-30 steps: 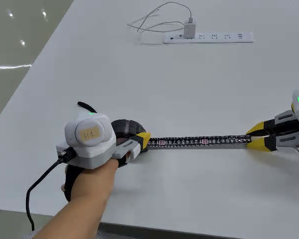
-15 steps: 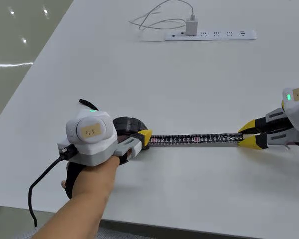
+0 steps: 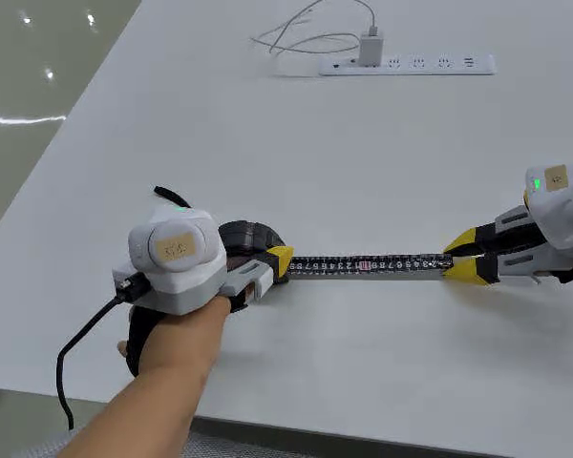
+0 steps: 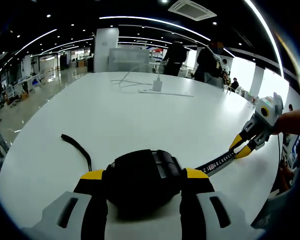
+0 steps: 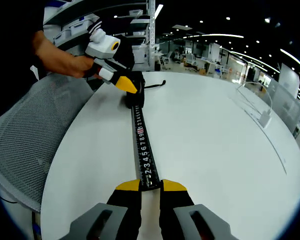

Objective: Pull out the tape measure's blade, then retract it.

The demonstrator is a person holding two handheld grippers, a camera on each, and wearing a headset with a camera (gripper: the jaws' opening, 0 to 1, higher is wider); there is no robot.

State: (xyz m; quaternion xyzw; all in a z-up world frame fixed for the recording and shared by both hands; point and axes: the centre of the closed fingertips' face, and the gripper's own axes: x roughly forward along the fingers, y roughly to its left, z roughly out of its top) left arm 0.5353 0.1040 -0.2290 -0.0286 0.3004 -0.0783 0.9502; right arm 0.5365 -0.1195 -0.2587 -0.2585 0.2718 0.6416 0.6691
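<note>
Two claws in play. R claw (image 5: 151, 187): yellow tips pressed together on the free end of the blade (image 5: 141, 140), pinching only its last bit. L claw (image 4: 145, 176): jaws spread round the black tape measure case (image 3: 244, 239) and clamping it from both sides, case sitting on the surface (image 3: 363, 162).

Risks, my read:
- R pinch is thin, only the very end is held. If it slips, the spring would prob. whip the blade back into the case, and it could kink or slap. Cause = small contact patch + spring pull along the blade.
- L side: the case is rounded, so it could rotate or pop fwd out of the jaws if R hauls off-axis.
- Retract wants R walking back in line w/ the blade, not letting go outright.

Layout: blade runs straight btwn the two claws, flat & low over the surface, numbers up, red marks partway along. Case at L end inside L jaws, blade end at R tips. Claws well apart. Black wrist strap (image 4: 77, 147) trails on the surface beside the case. Farther out: power strip (image 3: 411, 65) w/ charger & white cable (image 3: 306, 38), well clear of the work.
</note>
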